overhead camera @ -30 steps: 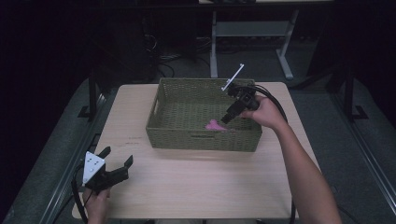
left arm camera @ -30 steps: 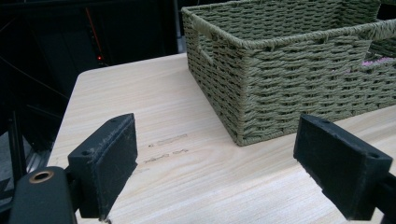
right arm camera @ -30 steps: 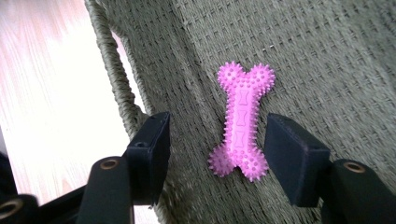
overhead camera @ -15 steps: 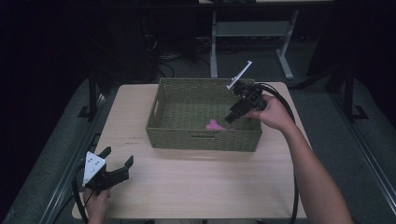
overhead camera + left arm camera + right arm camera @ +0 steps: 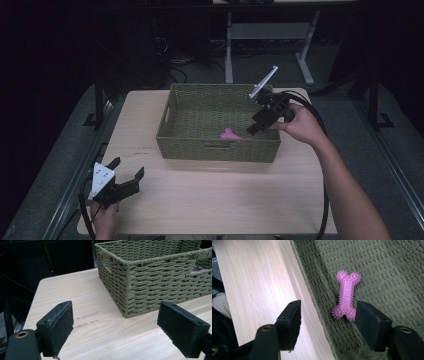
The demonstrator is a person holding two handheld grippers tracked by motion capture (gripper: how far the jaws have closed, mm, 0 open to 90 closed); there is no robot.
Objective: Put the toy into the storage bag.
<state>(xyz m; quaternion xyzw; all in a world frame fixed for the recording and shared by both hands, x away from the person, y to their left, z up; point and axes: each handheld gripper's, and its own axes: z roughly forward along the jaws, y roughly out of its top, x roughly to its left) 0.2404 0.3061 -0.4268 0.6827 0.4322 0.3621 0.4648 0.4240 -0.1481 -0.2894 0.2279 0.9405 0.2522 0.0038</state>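
A pink spiky bone-shaped toy (image 5: pixel 229 134) (image 5: pixel 346 296) lies on the floor of a green woven basket (image 5: pixel 175 141) (image 5: pixel 140 285), near its front wall. My right gripper (image 5: pixel 256 124) (image 5: pixel 328 323) hangs open over the basket's right end, above and to the right of the toy, with nothing between its jaws. My left gripper (image 5: pixel 126 175) (image 5: pixel 115 332) rests open and empty at the table's front left corner, well short of the basket.
The basket stands at the back middle of a light wooden table (image 5: pixel 215 195). Bare tabletop runs in front of it. A metal stand (image 5: pixel 265 35) and cables sit on the dark floor behind.
My right gripper has risen and drawn back to the right, away from the toy. The toy stays on the basket floor. My left gripper has not moved.
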